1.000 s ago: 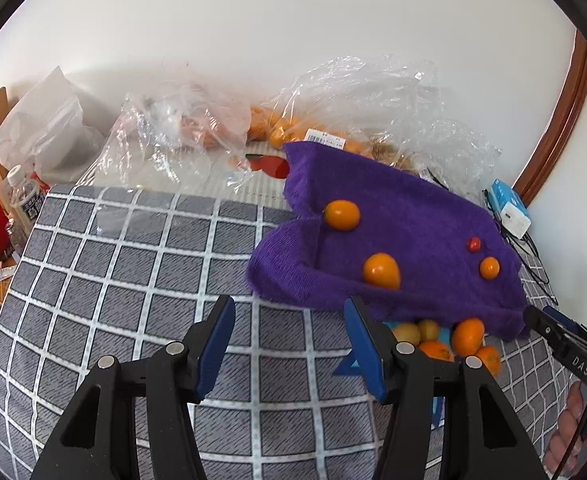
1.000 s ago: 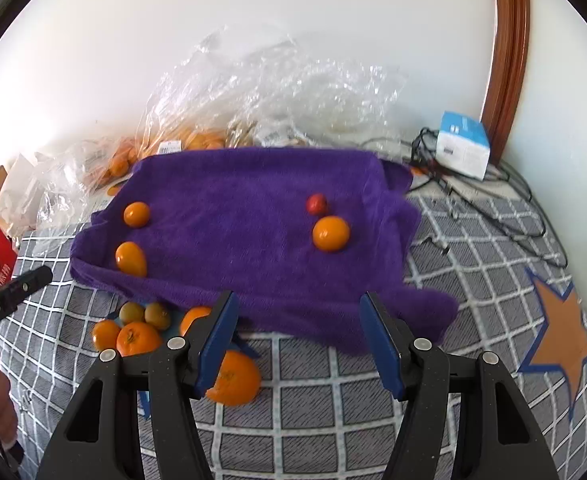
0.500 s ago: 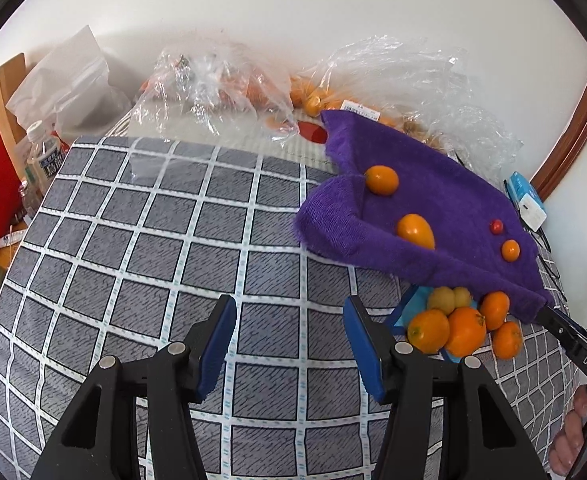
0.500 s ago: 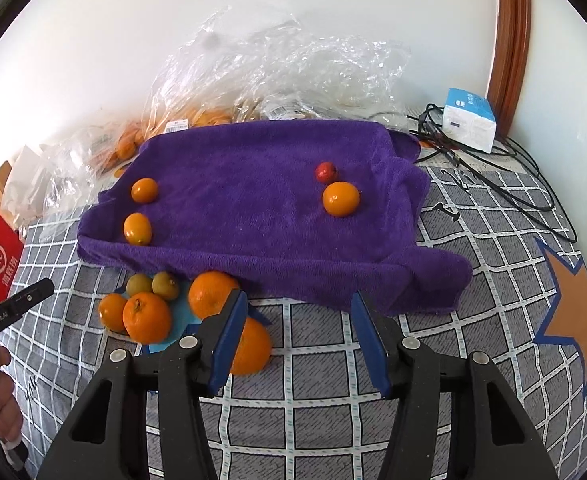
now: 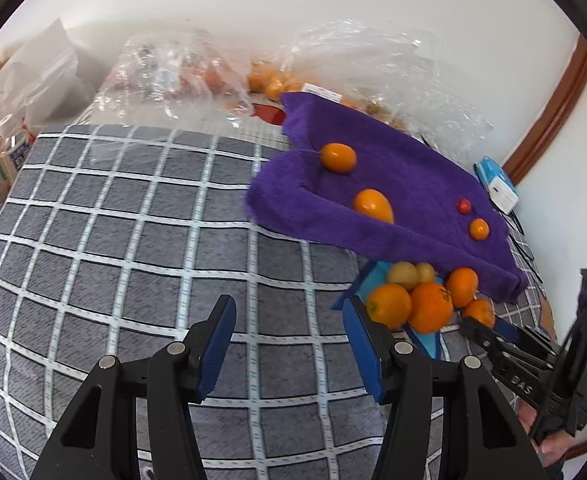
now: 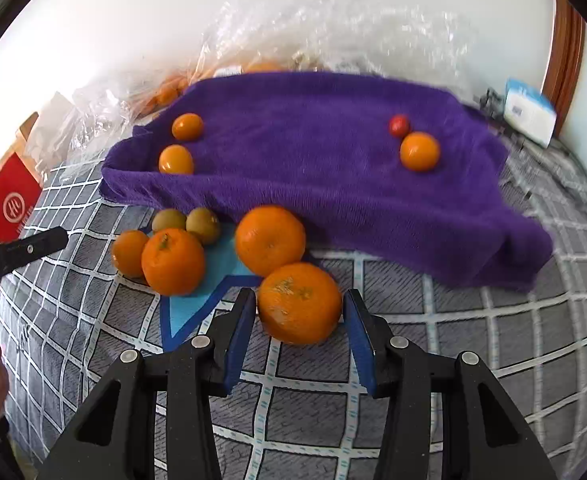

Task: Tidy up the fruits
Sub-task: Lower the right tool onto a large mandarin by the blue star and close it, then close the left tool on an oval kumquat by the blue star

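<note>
A purple towel (image 6: 313,160) lies on the grey checked cover and carries two small oval orange fruits (image 6: 187,127), a round orange one (image 6: 420,151) and a tiny red one (image 6: 398,125). In front of it lies a pile of mandarins (image 6: 173,261) and two yellow-green fruits (image 6: 202,220). My right gripper (image 6: 299,312) is open with its jaws on either side of the nearest mandarin (image 6: 299,302); the left pad touches it, the right stands slightly off. My left gripper (image 5: 289,344) is open and empty over the cover, left of the pile (image 5: 425,300).
Clear plastic bags (image 5: 181,68) with more fruit lie at the back by the wall. A red box (image 6: 9,204) stands at the left. A blue-white box (image 6: 529,112) and cables lie at the right by a wooden door frame (image 5: 553,108).
My right gripper has moved forward and down, so its jaws now flank the nearest mandarin. My left gripper has shifted right, closer to the pile.
</note>
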`<state>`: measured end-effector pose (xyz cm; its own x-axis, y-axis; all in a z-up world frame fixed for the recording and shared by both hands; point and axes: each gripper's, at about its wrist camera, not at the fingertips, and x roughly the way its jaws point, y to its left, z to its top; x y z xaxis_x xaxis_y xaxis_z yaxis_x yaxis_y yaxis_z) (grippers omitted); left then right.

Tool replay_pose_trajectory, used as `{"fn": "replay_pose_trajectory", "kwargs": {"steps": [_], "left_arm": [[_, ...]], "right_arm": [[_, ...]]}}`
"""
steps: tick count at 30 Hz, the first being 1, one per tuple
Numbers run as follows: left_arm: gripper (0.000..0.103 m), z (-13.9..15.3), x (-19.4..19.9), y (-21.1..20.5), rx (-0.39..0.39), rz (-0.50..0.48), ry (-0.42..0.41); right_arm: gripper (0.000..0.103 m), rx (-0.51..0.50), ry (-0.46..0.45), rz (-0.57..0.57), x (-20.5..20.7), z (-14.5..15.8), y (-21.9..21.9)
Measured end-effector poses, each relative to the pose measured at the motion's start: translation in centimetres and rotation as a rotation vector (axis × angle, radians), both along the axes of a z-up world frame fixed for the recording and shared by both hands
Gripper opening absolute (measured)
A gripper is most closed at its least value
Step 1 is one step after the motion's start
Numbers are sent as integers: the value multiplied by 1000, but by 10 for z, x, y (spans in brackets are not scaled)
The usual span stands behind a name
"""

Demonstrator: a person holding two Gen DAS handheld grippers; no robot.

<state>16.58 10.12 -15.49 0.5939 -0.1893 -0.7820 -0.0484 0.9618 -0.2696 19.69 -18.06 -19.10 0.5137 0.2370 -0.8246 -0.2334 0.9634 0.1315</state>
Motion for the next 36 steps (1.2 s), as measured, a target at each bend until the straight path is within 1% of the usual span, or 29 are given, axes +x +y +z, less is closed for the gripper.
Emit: {"fn": "replay_pose_trajectory", "kwargs": {"steps": [2,5,8,14,17,21,22,23,29,36], "left_arm": [[53,-1,2,-12,-4,-34,3],[53,-4,5,-29,-7,-77,0],[53,-7,8,-45,10,-111,0],[53,-19,21,-63,26,-120,27],[53,-22,22,-70,42,-114,14],[42,-23,24,-78,84,-122,5],[35,-24,24,-79,87,-124,5],[33,-24,24,-80,92,-127,7],[33,-16,21,-72,72,-112,15],[33,13,10,-56,89,-68,-31]], "right_arm": [[42,10,-6,6,-1,-3,-1],[42,-6,-23,28,-5,-3,-1],[42,-2,-32,14,-10,0,-12],[42,6,-36,-43,-16,4,-41],[42,3,-26,-54,-18,0,-48],[42,-22,-25,-46,-20,-7,-47],[43,-28,-30,-44,-21,-8,-46],[43,-31,-33,-43,-21,-8,-46],[41,-23,-35,-44,-24,-3,-48],[41,-10,-107,-58,-26,30,-50]]}}
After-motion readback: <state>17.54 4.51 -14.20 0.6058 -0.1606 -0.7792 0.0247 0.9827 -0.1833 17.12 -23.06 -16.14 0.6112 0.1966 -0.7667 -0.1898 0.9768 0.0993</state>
